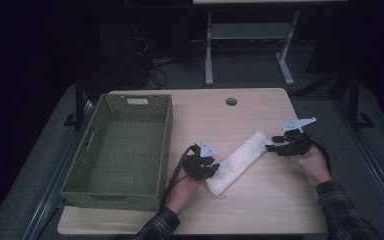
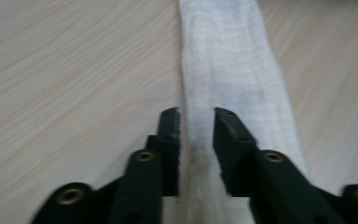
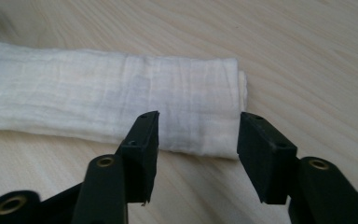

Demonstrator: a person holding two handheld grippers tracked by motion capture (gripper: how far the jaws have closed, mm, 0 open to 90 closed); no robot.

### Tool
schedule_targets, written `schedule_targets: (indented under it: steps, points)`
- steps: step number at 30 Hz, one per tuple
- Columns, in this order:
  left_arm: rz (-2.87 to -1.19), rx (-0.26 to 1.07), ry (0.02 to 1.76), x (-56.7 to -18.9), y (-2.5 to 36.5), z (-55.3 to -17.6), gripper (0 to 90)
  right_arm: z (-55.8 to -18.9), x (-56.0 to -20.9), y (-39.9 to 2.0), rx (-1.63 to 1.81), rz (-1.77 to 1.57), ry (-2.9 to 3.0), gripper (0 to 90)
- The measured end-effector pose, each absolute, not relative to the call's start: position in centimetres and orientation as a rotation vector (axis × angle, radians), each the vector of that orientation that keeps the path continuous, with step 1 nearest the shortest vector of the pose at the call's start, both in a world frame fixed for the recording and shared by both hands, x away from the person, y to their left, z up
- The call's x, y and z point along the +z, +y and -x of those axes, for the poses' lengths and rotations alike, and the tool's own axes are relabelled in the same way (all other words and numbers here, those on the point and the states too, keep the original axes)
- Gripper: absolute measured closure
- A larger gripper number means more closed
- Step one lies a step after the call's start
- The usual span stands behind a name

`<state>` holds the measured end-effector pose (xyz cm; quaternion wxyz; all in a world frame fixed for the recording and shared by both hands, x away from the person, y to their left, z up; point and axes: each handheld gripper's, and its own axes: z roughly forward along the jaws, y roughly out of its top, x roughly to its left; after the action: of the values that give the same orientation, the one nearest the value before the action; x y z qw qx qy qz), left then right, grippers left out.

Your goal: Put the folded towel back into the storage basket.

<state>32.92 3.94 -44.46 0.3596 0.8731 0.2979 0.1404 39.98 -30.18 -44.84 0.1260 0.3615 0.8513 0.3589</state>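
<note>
High view: nearest the camera, two plaid sleeves enter from the near edge of the pale wooden table [image 1: 260,210]. The left gripper [image 1: 211,169] sits at the near-left end of a rolled white towel [image 1: 237,160], which lies slantwise at the table's middle, its far end pointing right. The right gripper [image 1: 275,146] meets that far-right end, so that each hand attends one end of the roll, probably to carry it level. A green woven basket [image 1: 130,187], empty, stands just left of the left hand, a likely destination for the roll. A cable hole [image 1: 231,101] marks the far edge of the table.

Left gripper view: the two black jaws rise from the near edge, drawn close together over a raised fold of the towel [image 2: 228,60]; the pads [image 2: 222,128] appear to pinch the cloth between them. The roll runs away from the camera along the table [image 2: 65,70].

Right gripper view: the jaws stand spread, one over the body of the towel [image 3: 121,102] and the other just past its folded end, with neither pad pressing on the cloth; the grip here is judged not yet made, the gripper [image 3: 197,126] lining up to bracket the end
</note>
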Motion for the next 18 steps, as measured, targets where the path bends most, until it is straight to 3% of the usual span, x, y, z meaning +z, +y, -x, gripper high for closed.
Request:
schedule_targets:
  steps: [5,18]
  points:
    - [-2.306,0.323,0.796,-45.7,4.0,-33.4,89.0,-39.2,-44.4,-29.9,1.118,-1.05,2.465,42.4]
    - [-2.346,0.17,0.693,-45.8,3.5,-31.8,89.4,-36.6,-44.4,-29.9,1.105,-1.066,2.464,32.6]
